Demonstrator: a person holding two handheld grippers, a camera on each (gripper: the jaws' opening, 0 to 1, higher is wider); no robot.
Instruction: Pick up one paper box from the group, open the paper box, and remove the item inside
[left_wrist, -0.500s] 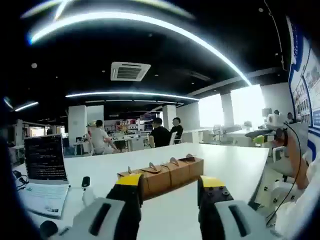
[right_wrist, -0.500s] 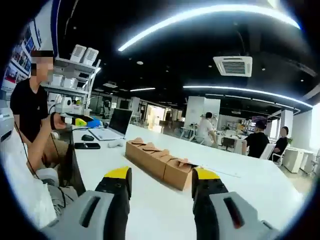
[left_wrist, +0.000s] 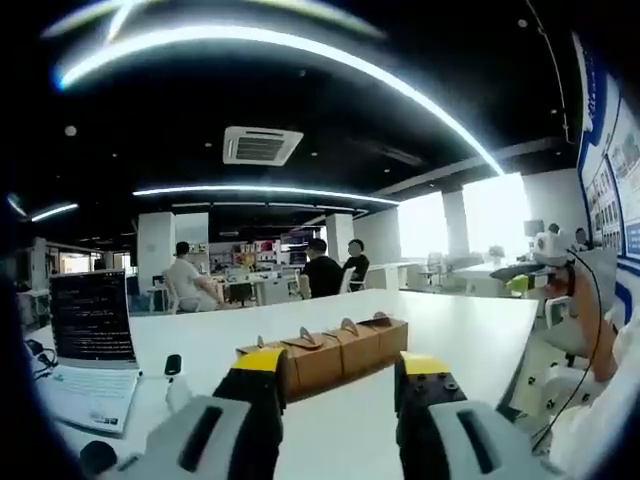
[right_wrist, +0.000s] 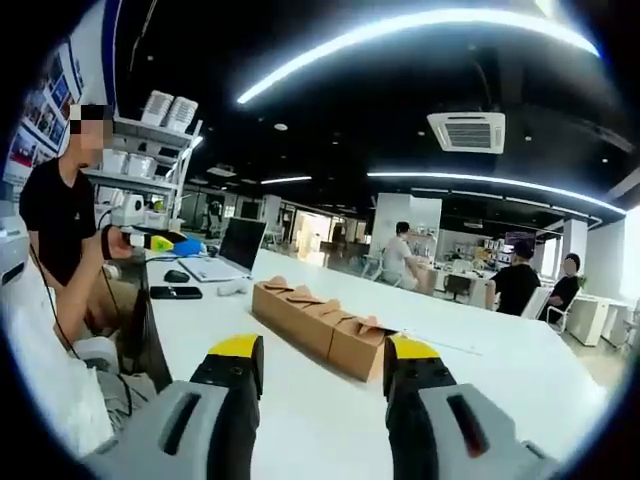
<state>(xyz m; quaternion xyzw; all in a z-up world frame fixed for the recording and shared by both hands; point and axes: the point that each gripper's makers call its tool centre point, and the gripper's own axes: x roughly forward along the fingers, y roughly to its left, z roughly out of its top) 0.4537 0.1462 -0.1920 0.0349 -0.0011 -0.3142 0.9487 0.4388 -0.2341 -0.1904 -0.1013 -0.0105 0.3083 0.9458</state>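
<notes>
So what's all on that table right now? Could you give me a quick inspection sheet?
Surface: white table, bare in front of the grippers.
Job's things: brown boxes in a touching row, tops folded shut, none picked up.
Clutter: open laptop with its screen on, mouse, phone.
Grippers: left gripper and right gripper both open, yellow-tipped, holding nothing, short of the boxes.
Cables: dark cable hanging at the left gripper view's right edge.
Surroundings: open office with strip lights, ceiling vent, shelves, a seated person in black beside the table, more people at far desks.
</notes>
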